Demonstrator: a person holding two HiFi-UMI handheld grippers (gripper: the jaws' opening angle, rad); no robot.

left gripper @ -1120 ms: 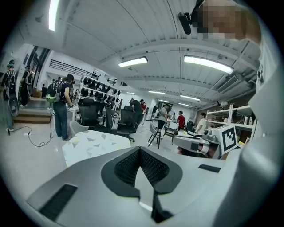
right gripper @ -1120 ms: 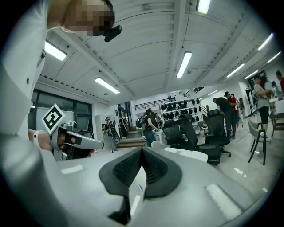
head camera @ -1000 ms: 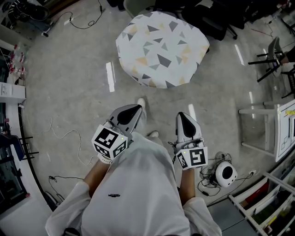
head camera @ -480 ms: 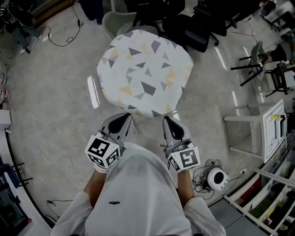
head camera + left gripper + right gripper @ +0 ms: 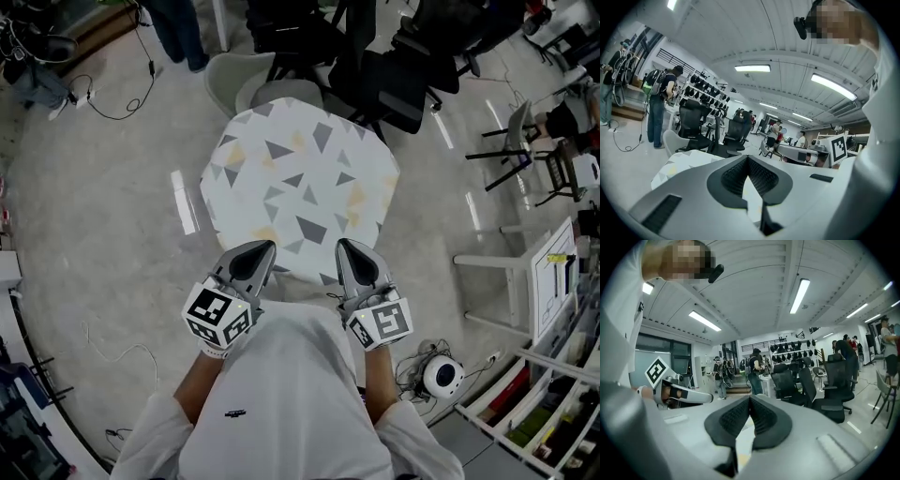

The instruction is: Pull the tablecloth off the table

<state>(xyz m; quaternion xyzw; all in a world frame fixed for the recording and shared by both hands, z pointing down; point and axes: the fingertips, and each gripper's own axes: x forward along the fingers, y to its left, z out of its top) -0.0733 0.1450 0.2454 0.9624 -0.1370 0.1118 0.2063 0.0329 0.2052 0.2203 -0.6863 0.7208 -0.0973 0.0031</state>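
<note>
A small round table wears a white tablecloth [image 5: 300, 187] printed with grey and yellow triangles. It stands straight ahead of me on the floor. My left gripper [image 5: 262, 248] hovers at the cloth's near edge, jaws shut with nothing between them. My right gripper [image 5: 345, 246] sits level with it at the near right edge, also shut and empty. In the left gripper view the tablecloth [image 5: 689, 161] shows past the shut left gripper [image 5: 748, 158]. The right gripper [image 5: 750, 399] points level into the room, with a strip of cloth [image 5: 743, 439] visible under its tips.
A pale chair [image 5: 246, 82] stands behind the table, with black office chairs [image 5: 394, 66] beyond it. A white frame table [image 5: 553, 281] and shelving are at the right. A round white device [image 5: 441, 375] with cables lies by my right foot. People [image 5: 658, 105] stand far off.
The table has drawn closer over the last second. Both grippers, held low by my body before, now reach the cloth's near edge. Both stayed shut.
</note>
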